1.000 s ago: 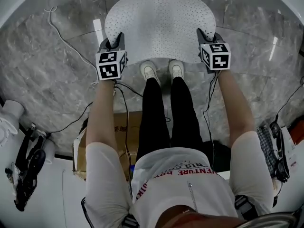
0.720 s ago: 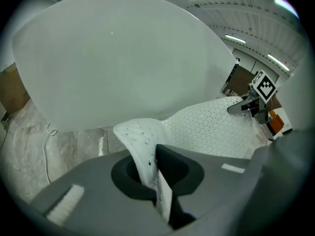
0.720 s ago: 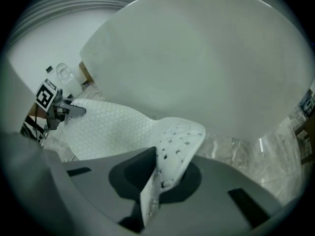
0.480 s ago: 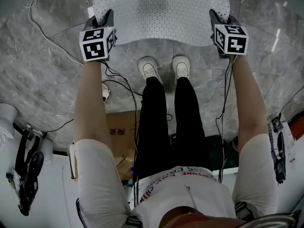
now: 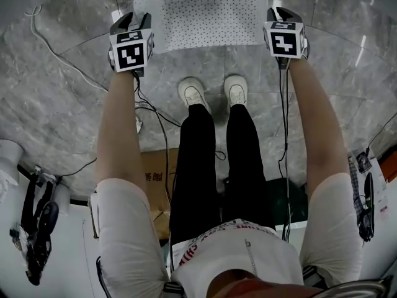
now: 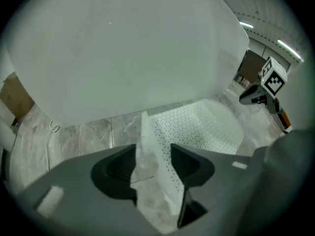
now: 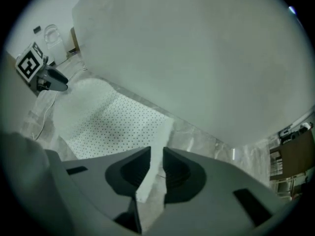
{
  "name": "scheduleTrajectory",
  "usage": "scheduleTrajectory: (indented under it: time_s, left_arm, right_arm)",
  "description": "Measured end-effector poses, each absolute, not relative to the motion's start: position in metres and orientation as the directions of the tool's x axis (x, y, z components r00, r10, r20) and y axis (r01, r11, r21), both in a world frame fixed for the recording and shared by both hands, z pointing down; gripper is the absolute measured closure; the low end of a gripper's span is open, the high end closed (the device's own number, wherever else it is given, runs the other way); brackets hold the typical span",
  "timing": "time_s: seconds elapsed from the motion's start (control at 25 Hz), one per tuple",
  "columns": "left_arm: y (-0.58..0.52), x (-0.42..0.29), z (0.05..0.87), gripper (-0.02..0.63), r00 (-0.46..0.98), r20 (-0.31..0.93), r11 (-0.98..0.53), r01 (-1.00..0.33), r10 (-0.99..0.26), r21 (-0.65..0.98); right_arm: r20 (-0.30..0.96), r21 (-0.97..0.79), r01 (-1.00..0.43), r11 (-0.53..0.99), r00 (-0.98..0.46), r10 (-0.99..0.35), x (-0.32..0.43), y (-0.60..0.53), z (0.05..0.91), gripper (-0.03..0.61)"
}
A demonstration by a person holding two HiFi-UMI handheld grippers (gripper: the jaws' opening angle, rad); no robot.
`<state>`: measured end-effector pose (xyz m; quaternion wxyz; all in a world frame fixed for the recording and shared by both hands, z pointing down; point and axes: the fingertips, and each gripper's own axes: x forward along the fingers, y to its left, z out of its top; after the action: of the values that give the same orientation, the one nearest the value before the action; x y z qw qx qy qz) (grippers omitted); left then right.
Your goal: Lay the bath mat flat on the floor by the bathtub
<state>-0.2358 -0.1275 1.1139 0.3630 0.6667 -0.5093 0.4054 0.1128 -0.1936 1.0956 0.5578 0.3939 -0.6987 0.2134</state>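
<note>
- Two-handed work on the bath mat [image 5: 201, 14]: spread on the marble floor [image 5: 62, 104] just ahead of the shoes [image 5: 194, 94], between them and the white bathtub [image 6: 123, 58], far part down on the stone, near corners raised into the grippers
- Have just been opening the jaws of the left gripper [image 6: 153, 163]; now spread wider than the sheet, with the left near corner standing upright in the gap and no squeeze on it
- Have just been opening the right gripper [image 7: 156, 167] too; gap narrower there, right near edge threaded through it, seemingly slack rather than pinched
- Looks light, thin and limp: a white sheet dotted with small holes, folding into a ridge wherever lifted and sagging between the two holds
- Seems rubbery rather than woven, so likely to cling to the stone instead of sliding; better lifted and set down again than dragged
- Not fragile; no harm from a firm pinch or a short drop
- Best taken at the two near corners, one per gripper, a little in from the edge so the soft rim cannot slip out
- Keep the grippers well apart when holding, to stretch the near edge taut and stop the middle from bunching
- Watch for a curled corner or a trapped fold once let go; would call for a fresh pinch and a pull outward
</note>
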Motion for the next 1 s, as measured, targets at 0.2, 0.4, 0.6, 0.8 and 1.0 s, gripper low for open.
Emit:
scheduleTrajectory:
  time_s: [0.2, 0.4, 0.6, 0.8, 1.0]
  left_arm:
    - [-0.124, -0.269, 1.105, 0.278, 0.062, 0.889, -0.132, -0.991, -0.454, 0.002]
    - [-0.103, -0.291, 1.077, 0.276, 0.018, 0.913, 0.015, -1.0, -0.408, 0.026]
    - [-0.11, -0.272, 1.015, 0.427, 0.057, 0.899, -0.017, -0.998, -0.435, 0.055]
    - [-0.132, -0.241, 0.947, 0.548, 0.114, 0.858, -0.071, -0.993, -0.501, 0.09]
    - [-0.126, -0.218, 0.883, 0.603, 0.112, 0.82, -0.032, -0.993, -0.561, 0.114]
  right_arm:
    - [0.94, 0.132, -0.798, 0.588, -0.086, -0.329, 0.121, -0.181, 1.094, 0.406]
    - [0.941, 0.108, -0.849, 0.517, -0.08, -0.328, 0.141, -0.17, 1.07, 0.382]
    - [0.913, 0.043, -0.888, 0.457, -0.151, -0.38, 0.132, -0.172, 1.011, 0.382]
    - [0.893, -0.006, -0.892, 0.452, -0.208, -0.4, 0.108, -0.179, 0.954, 0.46]
    - [0.868, -0.079, -0.858, 0.507, -0.309, -0.388, 0.08, -0.171, 0.891, 0.568]
